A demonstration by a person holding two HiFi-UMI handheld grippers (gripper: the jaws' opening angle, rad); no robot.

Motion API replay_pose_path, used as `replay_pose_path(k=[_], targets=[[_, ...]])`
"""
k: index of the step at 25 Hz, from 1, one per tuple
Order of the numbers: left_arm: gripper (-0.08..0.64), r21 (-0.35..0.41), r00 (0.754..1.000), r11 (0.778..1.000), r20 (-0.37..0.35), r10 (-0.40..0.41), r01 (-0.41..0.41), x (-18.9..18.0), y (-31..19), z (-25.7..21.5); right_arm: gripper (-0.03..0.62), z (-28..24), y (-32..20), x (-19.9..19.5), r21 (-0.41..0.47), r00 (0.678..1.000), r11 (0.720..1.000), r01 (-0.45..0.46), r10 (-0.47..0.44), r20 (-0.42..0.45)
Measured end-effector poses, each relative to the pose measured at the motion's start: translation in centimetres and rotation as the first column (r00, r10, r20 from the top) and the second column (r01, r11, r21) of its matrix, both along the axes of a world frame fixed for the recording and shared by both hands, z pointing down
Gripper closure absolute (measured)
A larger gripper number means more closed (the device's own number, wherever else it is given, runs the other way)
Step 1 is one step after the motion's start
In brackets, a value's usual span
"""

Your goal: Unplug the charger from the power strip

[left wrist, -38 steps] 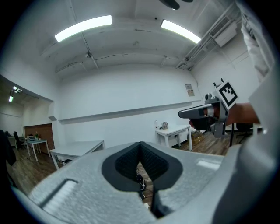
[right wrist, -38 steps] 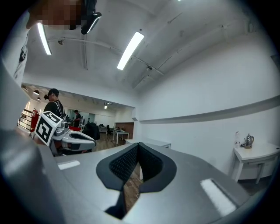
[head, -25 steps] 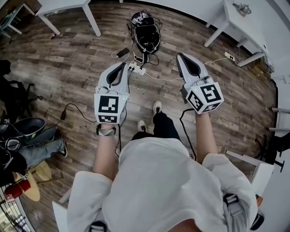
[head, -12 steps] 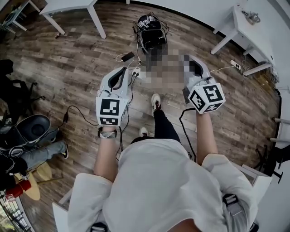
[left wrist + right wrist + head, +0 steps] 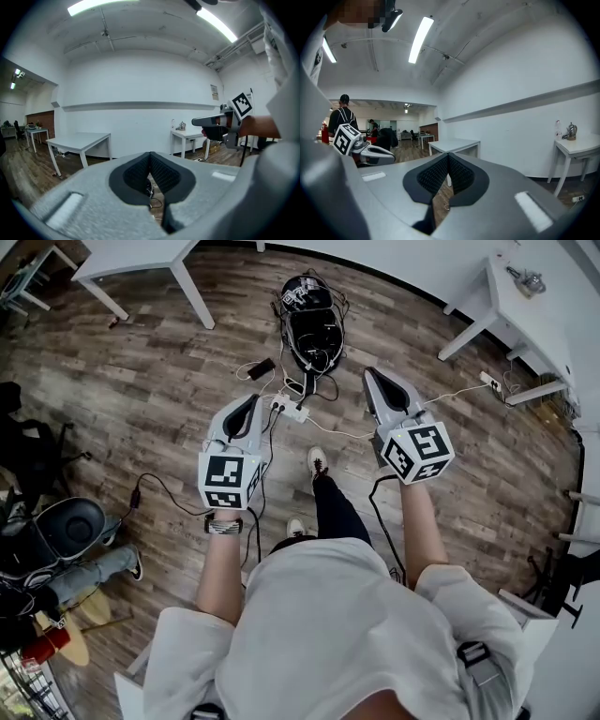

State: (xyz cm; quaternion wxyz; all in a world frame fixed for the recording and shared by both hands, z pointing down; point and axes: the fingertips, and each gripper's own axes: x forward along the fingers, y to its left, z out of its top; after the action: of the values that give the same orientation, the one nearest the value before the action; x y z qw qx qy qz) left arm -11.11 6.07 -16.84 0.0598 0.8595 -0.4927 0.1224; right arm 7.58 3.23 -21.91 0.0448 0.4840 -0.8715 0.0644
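Shut and empty, both left gripper [image 5: 249, 405] and right gripper [image 5: 376, 381], held well above the floor. Below, between them: white power strip [image 5: 289, 410], charger plug too small to single out. Seemingly the approach; next needs lowering, opening onto the plug.

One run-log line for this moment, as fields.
stage: pre-contact | left gripper: shut, empty | right gripper: shut, empty | white plastic power strip: on wooden floor, untouched
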Motion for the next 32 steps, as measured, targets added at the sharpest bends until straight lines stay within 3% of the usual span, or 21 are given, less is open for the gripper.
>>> replay_pose_path(k=[20, 32], targets=[[0.555, -0.085, 0.999, 0.996, 0.038, -0.004, 0.007, 0.4, -11.2, 11.3, 0.591, 12.2, -10.9, -0.5, -0.154, 0.999, 0.988, 0.02, -0.027, -0.043], [0.555, -0.176, 1.0, 0.984, 0.0, -0.012, 0.012, 1.7, -16.7, 21.0, 0.591, 21.8, -16.9, -0.8, -0.233, 0.996, 0.97, 0.072, -0.081, -0.029]])
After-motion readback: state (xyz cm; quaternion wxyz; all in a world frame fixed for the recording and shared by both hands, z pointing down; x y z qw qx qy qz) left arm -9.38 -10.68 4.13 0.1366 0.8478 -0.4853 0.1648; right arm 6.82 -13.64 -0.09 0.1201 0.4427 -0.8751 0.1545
